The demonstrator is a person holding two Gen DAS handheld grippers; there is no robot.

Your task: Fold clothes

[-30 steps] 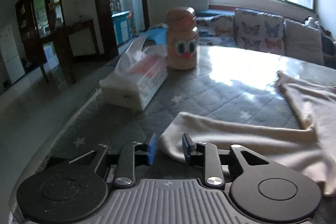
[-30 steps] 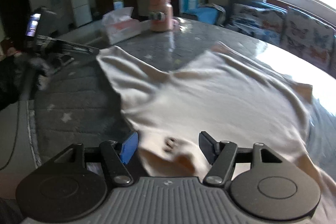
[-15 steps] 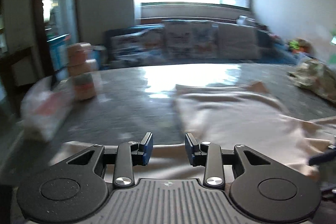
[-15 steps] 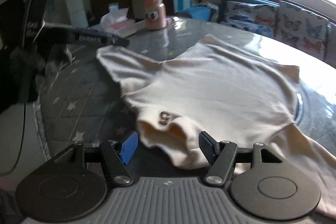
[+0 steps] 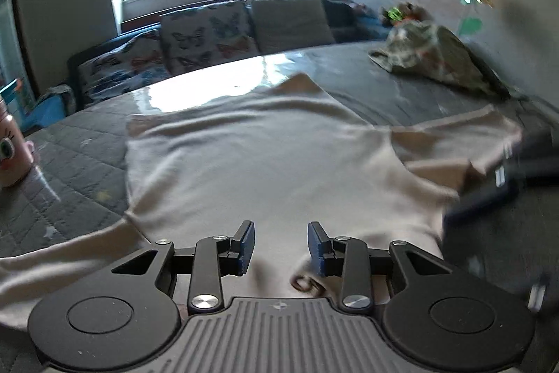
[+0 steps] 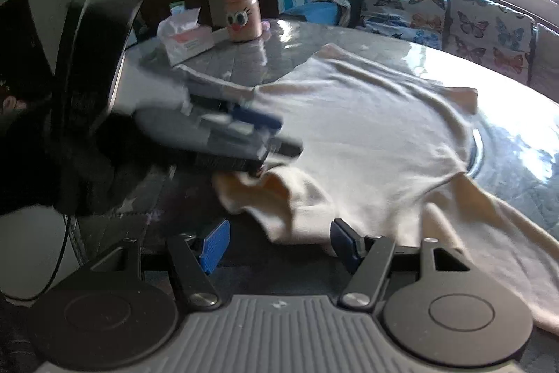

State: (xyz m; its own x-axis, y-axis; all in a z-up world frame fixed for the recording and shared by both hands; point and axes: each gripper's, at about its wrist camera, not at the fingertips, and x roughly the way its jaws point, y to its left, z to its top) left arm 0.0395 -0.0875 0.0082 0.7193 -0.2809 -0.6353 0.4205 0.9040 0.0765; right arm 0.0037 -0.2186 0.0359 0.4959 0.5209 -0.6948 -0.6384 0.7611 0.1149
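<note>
A cream long-sleeved top [image 5: 265,159] lies spread flat on the grey quilted table [image 5: 77,163]; it also shows in the right wrist view [image 6: 367,135]. My left gripper [image 5: 281,245] is open and empty, just above the top's collar end, near a small label [image 5: 305,284]. In the right wrist view it appears blurred [image 6: 241,142] over the bunched collar [image 6: 279,191]. My right gripper [image 6: 279,242] is open wide and empty, low at the table edge just short of the collar. It shows blurred at the right of the left wrist view [image 5: 506,184].
A pink cartoon bottle [image 6: 241,13] and a tissue box [image 6: 185,39] stand at the table's far corner. A crumpled camouflage garment [image 5: 436,55] lies at the far right of the table. A sofa with butterfly cushions [image 5: 209,37] runs behind the table under the window.
My left gripper has swung from the left sleeve, past the tissue box, to the top's collar. My right gripper has stayed open, easing back a little from the collar.
</note>
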